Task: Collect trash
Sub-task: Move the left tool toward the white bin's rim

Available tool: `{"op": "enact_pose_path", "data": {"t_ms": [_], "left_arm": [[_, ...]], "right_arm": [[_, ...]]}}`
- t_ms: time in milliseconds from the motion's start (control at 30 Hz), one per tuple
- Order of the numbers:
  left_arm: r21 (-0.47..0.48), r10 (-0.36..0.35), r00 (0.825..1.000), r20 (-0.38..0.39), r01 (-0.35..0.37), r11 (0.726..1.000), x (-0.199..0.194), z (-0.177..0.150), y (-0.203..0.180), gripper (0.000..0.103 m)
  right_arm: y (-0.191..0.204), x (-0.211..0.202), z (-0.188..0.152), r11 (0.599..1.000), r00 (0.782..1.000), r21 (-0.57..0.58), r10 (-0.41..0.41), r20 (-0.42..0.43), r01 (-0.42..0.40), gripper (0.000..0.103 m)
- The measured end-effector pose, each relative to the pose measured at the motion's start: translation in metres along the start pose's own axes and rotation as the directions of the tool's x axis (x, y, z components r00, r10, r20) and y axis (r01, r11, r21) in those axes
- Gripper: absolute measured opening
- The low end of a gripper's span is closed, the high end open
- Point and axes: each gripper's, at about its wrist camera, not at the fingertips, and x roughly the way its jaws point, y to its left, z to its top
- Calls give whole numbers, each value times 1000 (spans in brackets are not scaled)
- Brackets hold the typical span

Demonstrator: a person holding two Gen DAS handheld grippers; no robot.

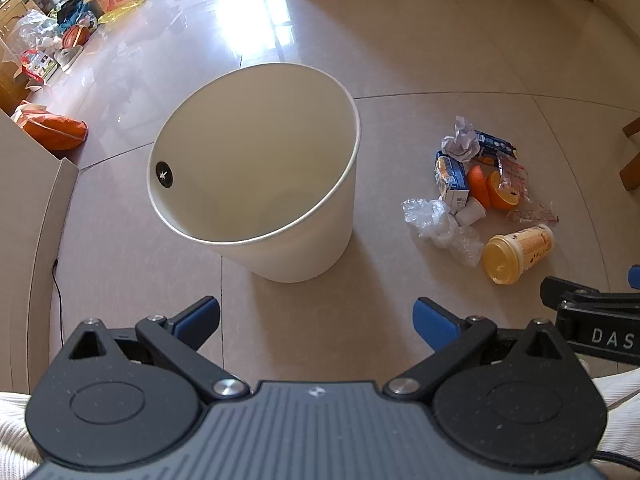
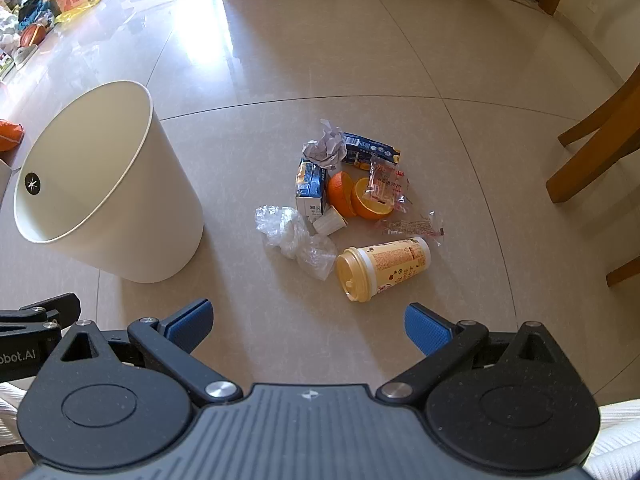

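Yellow and smooth, the lidded cup [image 2: 382,270] lies on its side at the near edge of the trash pile [image 2: 352,200], just right of the empty cream bin [image 2: 132,216]. I'd drop my right gripper [image 2: 308,326], jaws wide and empty, across its round body, not the crinkly plastic bag [image 2: 296,240] beside it. My left gripper [image 1: 316,320] is also agape.

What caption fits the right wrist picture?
Open right gripper above a litter pile: yellow cup, orange halves, crumpled plastic, beside a white bin.
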Motion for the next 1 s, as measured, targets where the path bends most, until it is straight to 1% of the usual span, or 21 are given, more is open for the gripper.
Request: {"op": "enact_pose_path", "data": {"t_ms": [500, 533, 567, 633, 1000], "left_arm": [[25, 1, 1000, 14, -1, 1000, -4, 1, 1, 102], [26, 0, 1000, 16, 0, 1000, -4, 1, 2, 102], [60, -15, 1000, 24, 13, 998, -5, 1, 2, 102], [66, -20, 999, 28, 18, 998, -6, 0, 3, 102], [72, -31, 999, 36, 28, 997, -7, 0, 4, 102]], "right_arm": [[1, -2, 1, 1000, 1000, 7, 6, 10, -7, 103], [-1, -3, 1, 1000, 1000, 9, 9, 12, -9, 103], [-1, -4, 0, 1000, 1000, 10, 11, 14, -11, 103], [-2, -5, 0, 1000, 1000, 13, 13, 17, -13, 103], [-7, -13, 3, 999, 999, 36, 16, 28, -17, 103]]}}
